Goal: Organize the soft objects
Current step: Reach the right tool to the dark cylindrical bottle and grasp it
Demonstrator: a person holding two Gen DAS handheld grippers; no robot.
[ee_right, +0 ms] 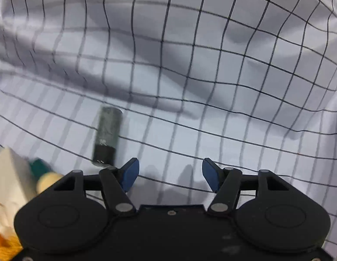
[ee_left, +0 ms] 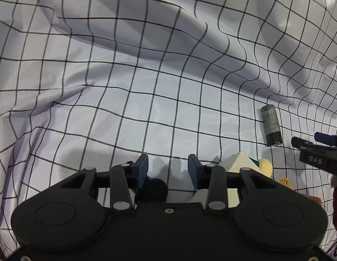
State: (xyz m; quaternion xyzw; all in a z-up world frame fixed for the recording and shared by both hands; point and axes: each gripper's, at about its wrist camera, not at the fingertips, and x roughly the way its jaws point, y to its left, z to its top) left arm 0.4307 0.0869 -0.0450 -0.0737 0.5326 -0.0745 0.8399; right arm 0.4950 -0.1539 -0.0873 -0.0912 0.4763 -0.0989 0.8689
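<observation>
The left gripper [ee_left: 168, 169] pointed steeply down at the cloth [ee_left: 125, 65], a white sheet with a black grid, rumpled into long folds across its far half; its blue pads [ee_left: 143, 169] stood apart with bare cloth showing between them, and nothing was pinched. A dark round thing [ee_left: 154, 189] sat low behind the left pad, close against the gripper body; what it was could not be told. Right of the left gripper, partly hidden by its body, lay a white block [ee_left: 238, 161] with a slanted top; a green patch and a pale yellow round end [ee_left: 265, 166] showed just beside it, touching or nearly so; a bit of orange-gold lay a little farther right. Beyond these a dark cylinder [ee_left: 270, 126] lay flat on the cloth, long axis running away from the camera, its grey speckled part at the far end and its black part at the near end. At the right edge of that view the right gripper [ee_left: 314, 142] reached in from the side, near the cylinder but apart from it.

In the right wrist view, which was blurred, the block [ee_right: 9, 174] sat at the far left; the cylinder [ee_right: 106, 134] lay just beyond the left pad [ee_right: 130, 174], black end nearest, not touching; the right gripper [ee_right: 170, 175] also tilted down, spread wide over bare cloth [ee_right: 212, 65], holding nothing.
</observation>
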